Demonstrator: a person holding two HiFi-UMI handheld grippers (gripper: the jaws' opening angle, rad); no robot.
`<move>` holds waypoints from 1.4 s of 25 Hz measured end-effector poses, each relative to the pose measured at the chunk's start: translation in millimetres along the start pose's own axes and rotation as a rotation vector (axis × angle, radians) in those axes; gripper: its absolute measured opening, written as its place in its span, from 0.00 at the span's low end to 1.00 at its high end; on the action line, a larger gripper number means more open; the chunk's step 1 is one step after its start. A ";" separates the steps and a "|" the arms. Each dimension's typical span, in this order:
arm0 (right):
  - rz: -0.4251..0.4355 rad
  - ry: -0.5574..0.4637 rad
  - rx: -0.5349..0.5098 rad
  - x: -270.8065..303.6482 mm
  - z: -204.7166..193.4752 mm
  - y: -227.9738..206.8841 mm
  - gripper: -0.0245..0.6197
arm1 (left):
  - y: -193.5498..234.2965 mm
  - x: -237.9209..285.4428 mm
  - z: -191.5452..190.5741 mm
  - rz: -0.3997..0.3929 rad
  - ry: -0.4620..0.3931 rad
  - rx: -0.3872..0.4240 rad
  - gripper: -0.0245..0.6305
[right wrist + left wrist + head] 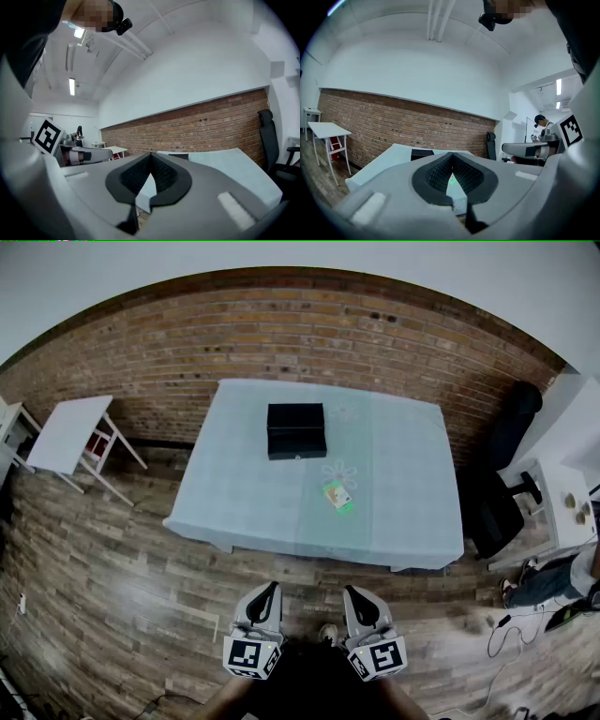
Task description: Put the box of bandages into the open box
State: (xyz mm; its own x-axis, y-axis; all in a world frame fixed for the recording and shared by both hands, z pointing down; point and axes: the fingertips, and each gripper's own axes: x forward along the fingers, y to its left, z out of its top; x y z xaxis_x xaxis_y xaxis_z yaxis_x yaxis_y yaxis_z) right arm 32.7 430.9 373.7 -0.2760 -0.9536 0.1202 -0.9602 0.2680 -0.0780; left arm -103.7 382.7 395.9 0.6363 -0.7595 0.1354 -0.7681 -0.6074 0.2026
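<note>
Jaws are closed and empty on the left gripper (271,589) and right gripper (350,593). This looks like the approach: next, reach and open over the bandage box (337,496), at five o'clock from the black box (296,430).

Green bandage box (337,496) lies flat near black open box (296,430).

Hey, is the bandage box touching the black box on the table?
Apart. In the head view, a clear stretch of bare tablecloth separates the bandage box from the black box.
</note>
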 end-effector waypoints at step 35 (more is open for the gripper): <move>-0.007 0.013 0.025 -16.3 -4.0 -42.3 0.04 | -38.9 18.2 -5.8 0.026 -0.002 0.011 0.04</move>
State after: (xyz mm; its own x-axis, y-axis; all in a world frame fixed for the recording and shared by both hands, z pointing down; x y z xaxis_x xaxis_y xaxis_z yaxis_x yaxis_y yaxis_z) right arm 77.6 435.7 379.0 -0.2696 -0.9537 0.1333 -0.9609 0.2574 -0.1018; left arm -61.8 393.8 396.2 0.6158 -0.7757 0.1384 -0.7853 -0.5899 0.1881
